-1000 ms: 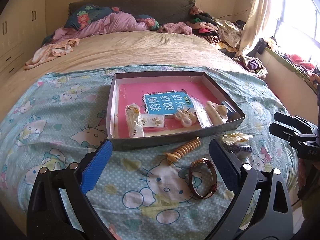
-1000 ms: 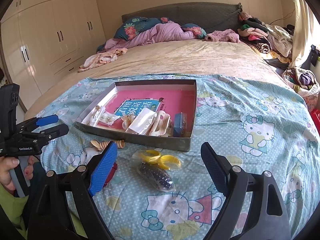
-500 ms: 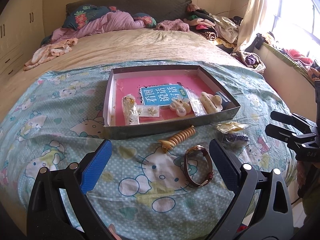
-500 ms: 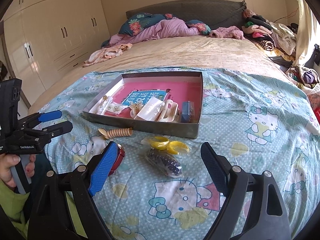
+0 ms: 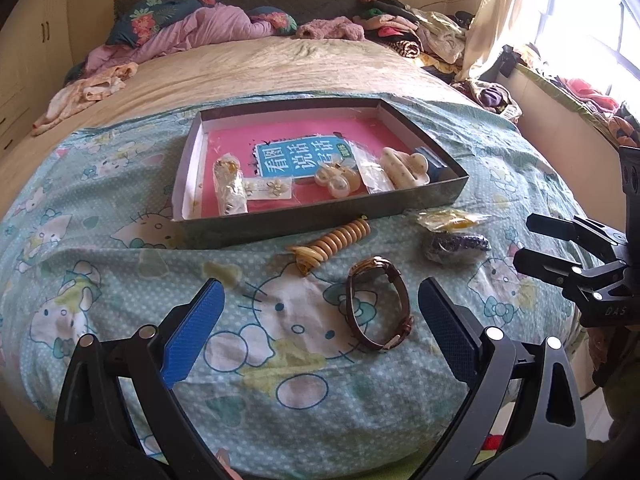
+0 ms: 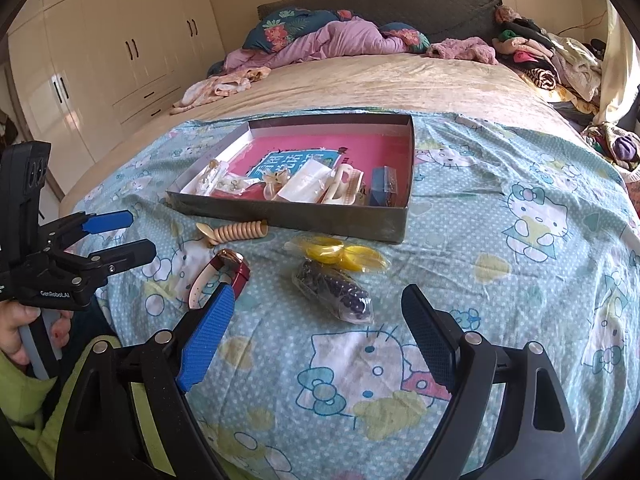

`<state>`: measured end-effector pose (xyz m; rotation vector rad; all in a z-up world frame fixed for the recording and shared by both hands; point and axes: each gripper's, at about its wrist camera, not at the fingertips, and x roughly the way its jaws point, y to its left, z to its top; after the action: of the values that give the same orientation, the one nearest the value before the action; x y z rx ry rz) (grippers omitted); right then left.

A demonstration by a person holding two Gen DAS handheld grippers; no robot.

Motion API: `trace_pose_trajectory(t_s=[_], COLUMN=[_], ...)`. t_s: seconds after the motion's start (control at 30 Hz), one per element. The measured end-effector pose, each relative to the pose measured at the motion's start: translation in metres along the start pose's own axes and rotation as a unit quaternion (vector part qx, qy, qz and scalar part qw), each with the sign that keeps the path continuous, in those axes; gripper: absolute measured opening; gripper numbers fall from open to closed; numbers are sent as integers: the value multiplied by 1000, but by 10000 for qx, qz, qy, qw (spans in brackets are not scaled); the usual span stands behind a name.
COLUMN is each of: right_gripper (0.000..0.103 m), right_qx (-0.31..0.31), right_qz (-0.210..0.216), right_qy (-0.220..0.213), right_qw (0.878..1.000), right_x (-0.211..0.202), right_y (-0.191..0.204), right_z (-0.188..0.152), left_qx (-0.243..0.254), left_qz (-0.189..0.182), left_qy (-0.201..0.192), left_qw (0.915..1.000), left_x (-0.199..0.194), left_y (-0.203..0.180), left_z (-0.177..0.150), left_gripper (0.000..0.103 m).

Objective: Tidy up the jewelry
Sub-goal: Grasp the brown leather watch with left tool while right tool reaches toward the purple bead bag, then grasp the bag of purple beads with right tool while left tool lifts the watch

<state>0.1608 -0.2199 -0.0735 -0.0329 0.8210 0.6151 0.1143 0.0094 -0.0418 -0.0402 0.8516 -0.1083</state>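
A shallow grey box (image 5: 320, 224) (image 6: 288, 216) with a pink floor lies on the cartoon-print sheet and holds several bagged trinkets and cream hair clips. In front of it lie a beige coil hair tie (image 5: 332, 244) (image 6: 236, 233), a brown-strapped watch (image 5: 380, 308) (image 6: 224, 276), a bag of yellow rings (image 5: 452, 220) (image 6: 340, 254) and a bag of dark beads (image 5: 456, 246) (image 6: 334, 294). My left gripper (image 5: 320, 332) (image 6: 120, 236) hovers open just short of the watch. My right gripper (image 6: 320, 336) (image 5: 532, 240) hovers open just short of the bead bag. Neither holds anything.
Crumpled bedding and clothes (image 5: 192, 36) pile up at the head of the bed (image 5: 260, 64). White wardrobes (image 6: 100, 60) stand to the left, a window with a curtain (image 5: 504, 12) to the right. A hand (image 6: 24, 332) grips the left gripper's handle.
Both grippers have sunk lower and closer over the bed. The loose items in front of the box now sit nearer the fingers. Both stay open.
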Motion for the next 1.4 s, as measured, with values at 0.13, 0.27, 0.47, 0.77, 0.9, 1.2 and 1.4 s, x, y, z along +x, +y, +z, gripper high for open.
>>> trace_pose_trajectory(t_s=[0.13,0.27,0.47,0.77,0.9,1.2,1.4], right_gripper=[84,84,84,84,84,84,73], right_qx=[29,71,111,171,165,-5,-318], right_qz=[-12,-33,-57,-87,-92,-33,2], right_qy=[99,167,253,359,402,455,455], right_qw=[9999,9998,9996,9992,9990,9990,9985], right_x=[6,13,21,33,39,60,82], right_y=[-4,-9,-14,-23,-24,-18,-2], right_z=[-4,-8,-12,-16,-16,-12,-6], left_qx=[53,69,107,76,-41,119,206], left_qz=[-100,-224,-289,-523,-536,-440,-460], left_qy=[198,340,465,711,838,718,573], left_qw=[9997,9991,9984,9961,9950,9964,9971], left_x=[13,23,32,52,67,74,63], left_y=[-7,-12,-15,-23,-23,-28,-28], left_z=[-7,-14,-19,-18,-14,-10,-11], left_gripper=[91,91,91,83,70,36,34])
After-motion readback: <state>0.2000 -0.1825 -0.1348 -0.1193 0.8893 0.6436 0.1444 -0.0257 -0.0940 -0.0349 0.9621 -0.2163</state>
